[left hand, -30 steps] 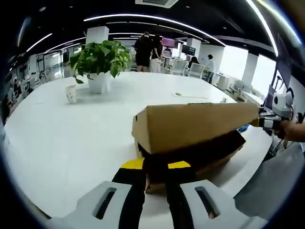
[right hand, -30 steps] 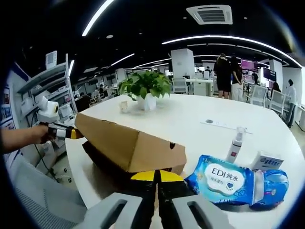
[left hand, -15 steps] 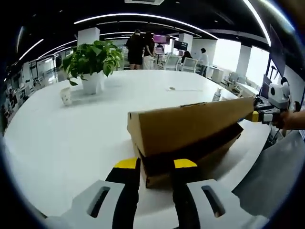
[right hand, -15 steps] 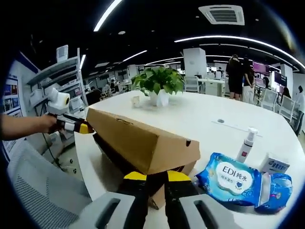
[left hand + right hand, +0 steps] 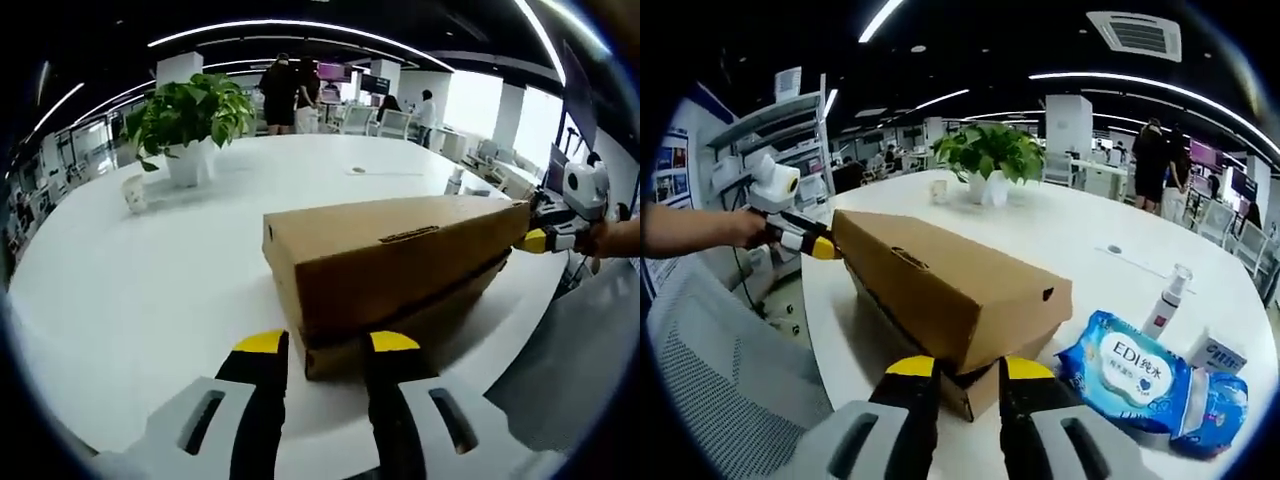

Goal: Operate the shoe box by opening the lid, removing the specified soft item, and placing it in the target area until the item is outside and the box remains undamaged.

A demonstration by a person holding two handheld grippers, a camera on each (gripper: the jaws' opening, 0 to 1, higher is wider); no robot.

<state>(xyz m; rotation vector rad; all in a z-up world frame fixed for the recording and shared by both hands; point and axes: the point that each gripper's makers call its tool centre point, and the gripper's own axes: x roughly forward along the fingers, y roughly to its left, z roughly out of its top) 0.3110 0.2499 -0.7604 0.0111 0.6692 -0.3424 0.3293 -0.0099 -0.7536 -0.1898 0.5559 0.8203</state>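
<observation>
A brown cardboard shoe box [image 5: 390,260] lies on the white table [image 5: 120,290], its lid resting down on the base. My left gripper [image 5: 328,345] is open, its yellow-tipped jaws either side of the box's near corner. At the box's far end the right gripper [image 5: 545,238] shows, held by a hand. In the right gripper view the same box [image 5: 940,290] runs away from my open right gripper [image 5: 968,368], whose jaws flank its near end. The left gripper [image 5: 800,242] touches the far end at lid height. The box's contents are hidden.
A potted plant [image 5: 185,115] and a small cup [image 5: 132,192] stand further back on the table. Beside the box lie a blue wet-wipes pack [image 5: 1135,375], a spray bottle [image 5: 1167,300] and a small carton [image 5: 1220,355]. A grey chair [image 5: 720,380] is at the table edge. People stand far behind.
The lid was raised, showing a dark gap over the base; it has come down onto the base. Both grippers' jaws have spread wider.
</observation>
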